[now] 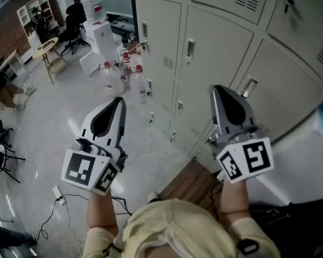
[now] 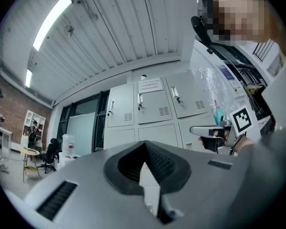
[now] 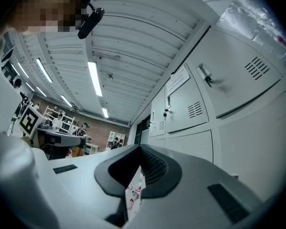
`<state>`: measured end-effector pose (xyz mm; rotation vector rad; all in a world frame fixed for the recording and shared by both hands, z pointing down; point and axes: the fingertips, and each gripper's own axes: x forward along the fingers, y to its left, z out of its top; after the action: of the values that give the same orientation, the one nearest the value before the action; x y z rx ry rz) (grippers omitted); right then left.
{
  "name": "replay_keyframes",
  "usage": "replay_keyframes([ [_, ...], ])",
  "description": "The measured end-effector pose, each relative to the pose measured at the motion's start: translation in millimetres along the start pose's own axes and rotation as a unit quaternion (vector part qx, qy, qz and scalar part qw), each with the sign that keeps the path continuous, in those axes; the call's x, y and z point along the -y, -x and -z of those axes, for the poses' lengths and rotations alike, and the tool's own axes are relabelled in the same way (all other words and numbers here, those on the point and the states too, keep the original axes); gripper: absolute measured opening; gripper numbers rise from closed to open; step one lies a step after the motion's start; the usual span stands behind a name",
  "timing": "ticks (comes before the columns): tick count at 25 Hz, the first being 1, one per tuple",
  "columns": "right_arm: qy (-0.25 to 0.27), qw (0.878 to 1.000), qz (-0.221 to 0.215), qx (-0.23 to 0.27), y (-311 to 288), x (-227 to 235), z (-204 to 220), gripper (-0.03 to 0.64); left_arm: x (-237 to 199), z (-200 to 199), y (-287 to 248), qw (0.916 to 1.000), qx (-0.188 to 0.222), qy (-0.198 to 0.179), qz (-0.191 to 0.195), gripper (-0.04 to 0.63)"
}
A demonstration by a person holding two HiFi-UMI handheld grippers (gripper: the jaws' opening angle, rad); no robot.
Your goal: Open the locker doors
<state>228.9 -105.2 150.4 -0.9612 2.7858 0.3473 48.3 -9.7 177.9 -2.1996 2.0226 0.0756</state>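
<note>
Pale, glossy floor [image 1: 43, 122] spreads out below me. A brick wall [image 1: 8, 23] and a white shelf [image 1: 35, 9] stand at the far end of the room, with a round table [image 1: 46, 47] and dark office chairs [image 1: 70, 28] before them. Along my right runs a bank of grey lockers [image 1: 167, 15]. The locker doors [image 1: 215, 52] I can see all sit closed flat in their frames, each with a small handle [image 1: 190, 48] near its edge. Further off, at the foot of that bank, stand several clear water bottles [image 1: 137, 85] with red caps. Beside them is a white water dispenser [image 1: 99, 34] with a jug on top. A cable [image 1: 59, 198] trails over the floor at lower left, and a brown wooden board [image 1: 191, 184] lies against the base of the lockers near my feet.

I hold my left gripper [image 1: 117, 102] out over open floor, well apart from the lockers. Its jaws are closed tip to tip with nothing between them. My right gripper [image 1: 218, 89] is raised in front of the lower doors, near one handle but, as far as I can tell, not on it. Its jaws are likewise pressed together and empty. Both grippers tilt slightly upward. A marker cube [image 1: 91, 171] sits at the back of the left one, and another at the back of the right
</note>
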Motion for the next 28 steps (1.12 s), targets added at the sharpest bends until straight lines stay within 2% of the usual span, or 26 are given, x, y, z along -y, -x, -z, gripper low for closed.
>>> replay_keyframes([
  [3,-0.001,1.000,0.001,-0.002,-6.7,-3.8,0.4,0.004,-8.6,0.5,-1.5,0.9998,-0.004,-0.016,-0.007,0.002],
  [14,-0.009,1.000,0.005,-0.006,-40.5,-15.3,6.7,0.005,-42.1,7.0,-11.2,1.0000,-0.004,0.004,0.006,0.002],
  [28,0.016,0.999,0.023,0.032,-97.4,-28.8,-15.7,0.006,-91.5,-0.5,-28.2,0.9994,-0.003,-0.001,0.036,0.002],
])
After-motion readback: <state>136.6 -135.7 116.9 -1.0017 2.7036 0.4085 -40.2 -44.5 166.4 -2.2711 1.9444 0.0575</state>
